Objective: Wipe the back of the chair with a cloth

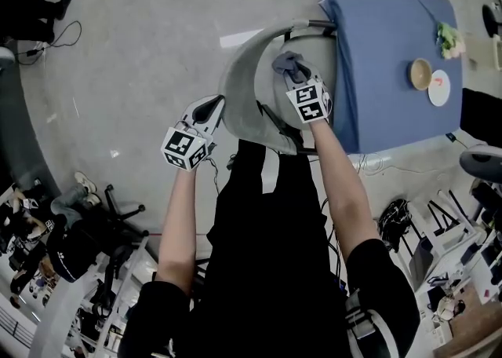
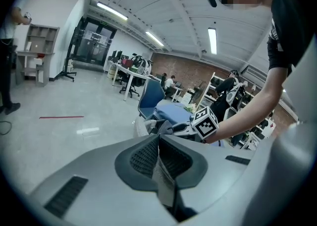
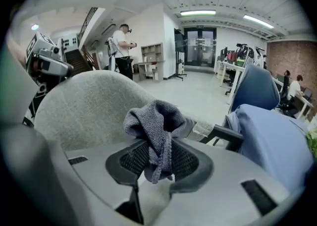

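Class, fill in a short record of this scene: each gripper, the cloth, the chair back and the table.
left gripper: shut on the edge of the chair back
right gripper: shut on the cloth
cloth: grey, bunched, at the chair back; contact unclear
table: blue cover, carries a bowl and a plate

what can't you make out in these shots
Chair seat and base: head view, hidden under the chair back and the person.
Whether the cloth touches the chair back: right gripper view, the bunched cloth covers the contact spot.
Bowl contents: head view, too small.
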Demonstrator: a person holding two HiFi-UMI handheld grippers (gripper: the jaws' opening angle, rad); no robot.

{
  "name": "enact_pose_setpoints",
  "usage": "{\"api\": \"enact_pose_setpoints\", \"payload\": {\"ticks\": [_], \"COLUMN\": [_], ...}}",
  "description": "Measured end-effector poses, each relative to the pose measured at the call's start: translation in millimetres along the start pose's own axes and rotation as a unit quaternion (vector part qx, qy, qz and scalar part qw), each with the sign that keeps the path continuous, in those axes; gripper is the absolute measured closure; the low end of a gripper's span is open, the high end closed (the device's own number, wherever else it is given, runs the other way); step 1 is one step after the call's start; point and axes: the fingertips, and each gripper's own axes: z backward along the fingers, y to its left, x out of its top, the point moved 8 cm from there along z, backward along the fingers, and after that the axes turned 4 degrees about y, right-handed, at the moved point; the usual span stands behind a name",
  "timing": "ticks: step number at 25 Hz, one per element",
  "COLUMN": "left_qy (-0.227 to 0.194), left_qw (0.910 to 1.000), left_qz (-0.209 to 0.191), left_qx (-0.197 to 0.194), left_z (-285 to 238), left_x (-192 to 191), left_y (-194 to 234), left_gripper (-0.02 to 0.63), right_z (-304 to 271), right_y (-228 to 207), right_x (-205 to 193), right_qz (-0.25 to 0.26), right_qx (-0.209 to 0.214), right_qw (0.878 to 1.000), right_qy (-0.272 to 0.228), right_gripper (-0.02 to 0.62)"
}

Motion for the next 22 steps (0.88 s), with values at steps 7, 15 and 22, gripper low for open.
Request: {"api": "enact_pose_setpoints", "payload": {"ticks": [7, 15, 22], "left_qy": [-0.018, -0.039, -0.06], "left_qw": [0.9998, 0.9992, 0.9978], "left_qz": [0.004, 0.002, -0.013], "left_qx": [0.0, 0.01, 0.025], "left_z": [20, 31, 43], "left_x": [9, 33, 57], "left_y": [-20, -46, -74], "left_gripper": [0.581, 0.581, 0.581], "right_z": [44, 109, 156], "right_y": [9, -6, -10], "right_x": [7, 14, 27], "right_qz": [0.016, -0.003, 0.006], "right_qx": [0.018, 0.012, 0.025], "right_qw": [1.0, 1.0, 0.998], "right_qy": [-0.005, -0.026, -0.059], "right_gripper": [0.457, 0.457, 0.457]}}
